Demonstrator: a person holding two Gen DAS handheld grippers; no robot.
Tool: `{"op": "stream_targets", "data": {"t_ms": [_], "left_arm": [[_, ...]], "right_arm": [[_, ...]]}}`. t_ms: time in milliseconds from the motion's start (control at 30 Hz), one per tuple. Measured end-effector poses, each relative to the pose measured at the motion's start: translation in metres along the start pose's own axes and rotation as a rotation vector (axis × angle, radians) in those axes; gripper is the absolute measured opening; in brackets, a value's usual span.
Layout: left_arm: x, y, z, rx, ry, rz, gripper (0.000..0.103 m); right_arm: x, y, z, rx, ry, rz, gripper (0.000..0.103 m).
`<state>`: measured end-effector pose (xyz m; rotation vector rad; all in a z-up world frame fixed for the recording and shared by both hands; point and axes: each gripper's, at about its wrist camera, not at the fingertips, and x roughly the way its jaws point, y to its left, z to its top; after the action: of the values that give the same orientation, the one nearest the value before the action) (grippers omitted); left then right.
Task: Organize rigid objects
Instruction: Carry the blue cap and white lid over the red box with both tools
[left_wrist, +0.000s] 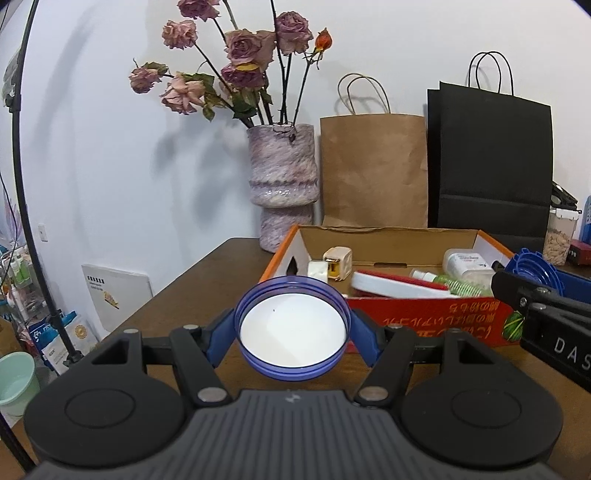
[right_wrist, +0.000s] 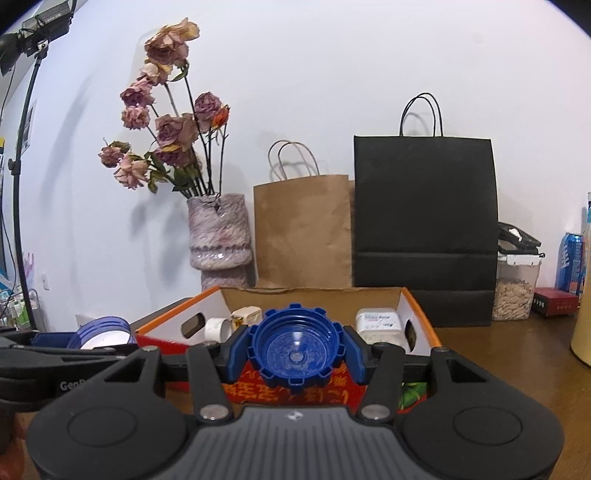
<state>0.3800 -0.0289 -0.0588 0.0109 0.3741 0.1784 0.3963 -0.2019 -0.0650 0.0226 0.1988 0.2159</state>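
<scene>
two grippers level, left gripper and right gripper each clamping lids.

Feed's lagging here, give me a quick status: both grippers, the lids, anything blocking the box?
Left gripper shut on white-lined lid. Right gripper shut on blue notched cap. Both short of the open box. Nothing blocking.

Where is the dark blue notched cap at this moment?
In the right wrist view, the dark blue notched cap sits clamped in the right claw, held just in front of the red cardboard box.
</scene>
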Motion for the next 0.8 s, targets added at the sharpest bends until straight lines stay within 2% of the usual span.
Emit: {"op": "stream_targets", "data": {"t_ms": [800], "left_arm": [[0.045,-0.034,0.034,-0.030,-0.046,-0.030,0.068]], "right_arm": [[0.046,-0.037,0.015,0.021,-0.034,-0.043,0.052]]}}
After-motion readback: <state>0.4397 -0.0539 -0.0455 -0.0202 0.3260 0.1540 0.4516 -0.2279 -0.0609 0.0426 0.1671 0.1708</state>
